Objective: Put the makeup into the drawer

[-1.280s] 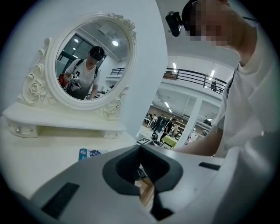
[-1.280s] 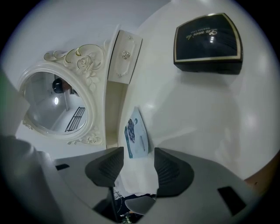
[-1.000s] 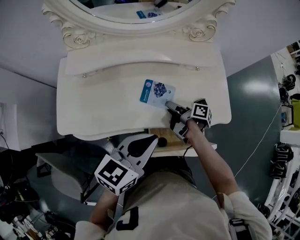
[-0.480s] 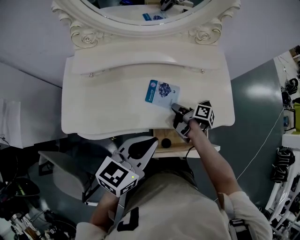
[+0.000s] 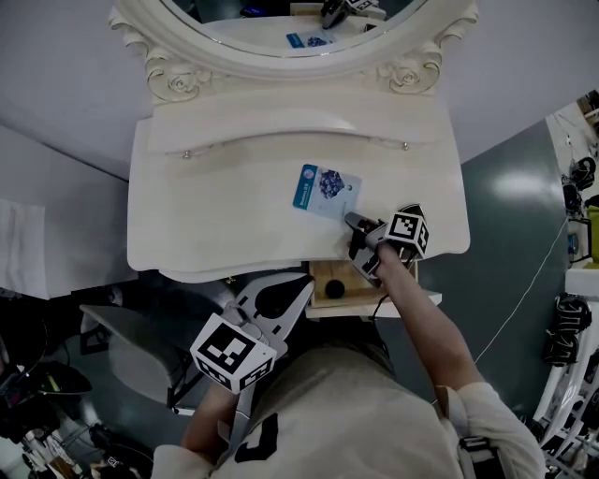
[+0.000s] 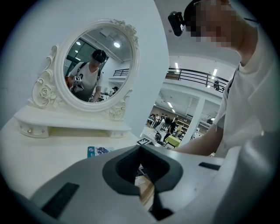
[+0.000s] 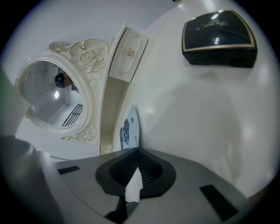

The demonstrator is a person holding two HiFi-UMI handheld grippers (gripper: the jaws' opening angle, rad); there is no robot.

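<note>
The makeup packet (image 5: pixel 326 190) is a flat card. It lies on the white table (image 5: pixel 215 215), in front of the mirror (image 5: pixel 281 28). The right gripper (image 5: pixel 353 223) is at the packet's near corner. Its jaws have just been closing, and now they are pressed tight on that white corner. The rest of the packet still rests on the table.

So the step in hand looks like the grab. It seems done, but the packet is not lifted yet.

The next move would be to lift the packet off the table and bring it back to the drawer (image 5: pixel 348 277). The drawer stands open under the table's front edge, just beside the right gripper. The grip is only on a thin corner, so the card may droop or slip. A slow lift looks best. Once the packet is over the drawer, the jaws must open.

The left gripper (image 5: pixel 306 279) hangs by the person's body, below the table edge. Its jaws are together and hold nothing.

The packet has a blue strip and a dark picture, but its words are too small to read. A black case (image 7: pixel 218 38) lies farther off on the table. It has gold letters on its lid, too blurry to read.
</note>
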